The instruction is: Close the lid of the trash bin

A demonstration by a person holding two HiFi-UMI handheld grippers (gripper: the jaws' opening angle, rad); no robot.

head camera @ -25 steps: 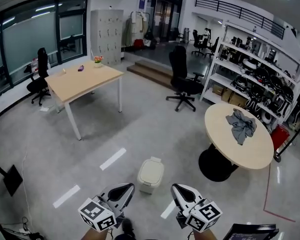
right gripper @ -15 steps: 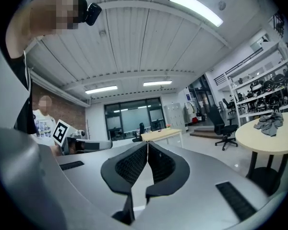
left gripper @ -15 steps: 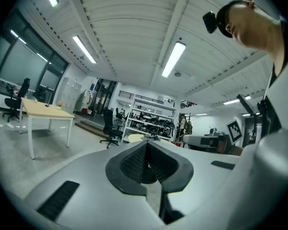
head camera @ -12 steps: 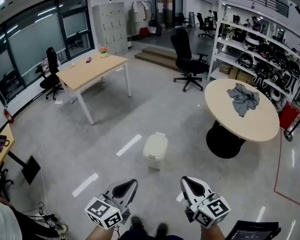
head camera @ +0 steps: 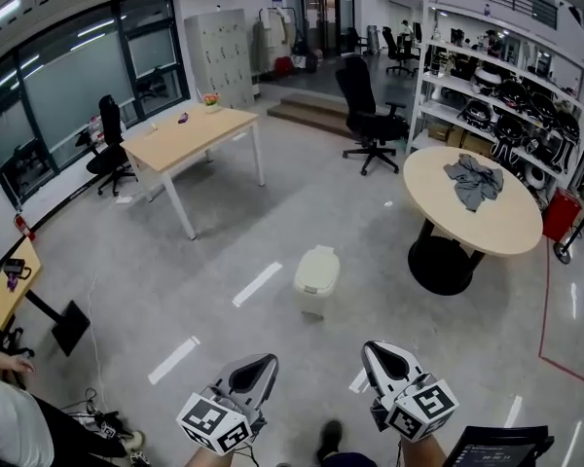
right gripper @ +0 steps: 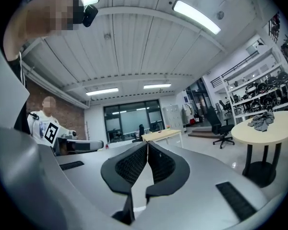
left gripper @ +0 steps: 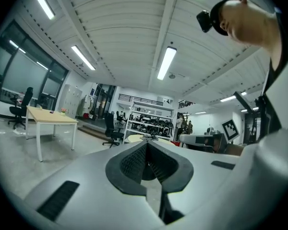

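Head view shows trash bin (head camera: 316,278) lidded; left tool (head camera: 258,369) and right tool (head camera: 382,356) pinched together, empty.

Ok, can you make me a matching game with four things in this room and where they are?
Things:
1. trash bin
2. grey cloth
3. black office chair
4. left gripper

Places or states:
A. lying on the round table
B. shut, with nothing in it
C. standing on the floor beside a white stripe
D. standing near the shelves

Pairs: 1-C, 2-A, 3-D, 4-B.
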